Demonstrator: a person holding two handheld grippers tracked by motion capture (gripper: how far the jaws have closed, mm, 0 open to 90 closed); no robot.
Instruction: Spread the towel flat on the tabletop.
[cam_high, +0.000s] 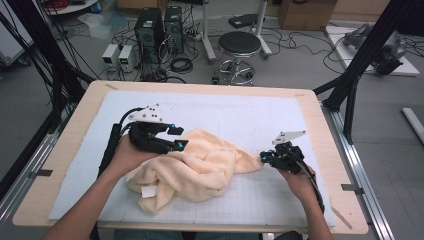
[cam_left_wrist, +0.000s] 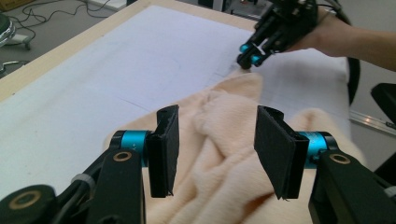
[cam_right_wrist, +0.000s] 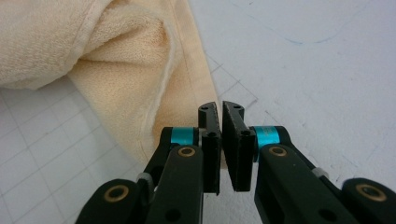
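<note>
Light wood table (cam_high: 70, 150), rounded corners, bare wood rim all round. White mat (cam_high: 240, 112) on top, covers most of surface; faint grid lines toward near edge and right side, plus thin pen marks in mid area. Dark tape tabs at left and right edges of table, on metal frame rail. Cream towel (cam_high: 197, 167) directly on mat, near-centre, bunched and crumpled w/ folds; small white label at near-left corner. One towel corner drawn out flat to the right on the grid, hem visible in right gripper view (cam_right_wrist: 140, 88). Rest of mat bare, slight wrinkles at far left.
</note>
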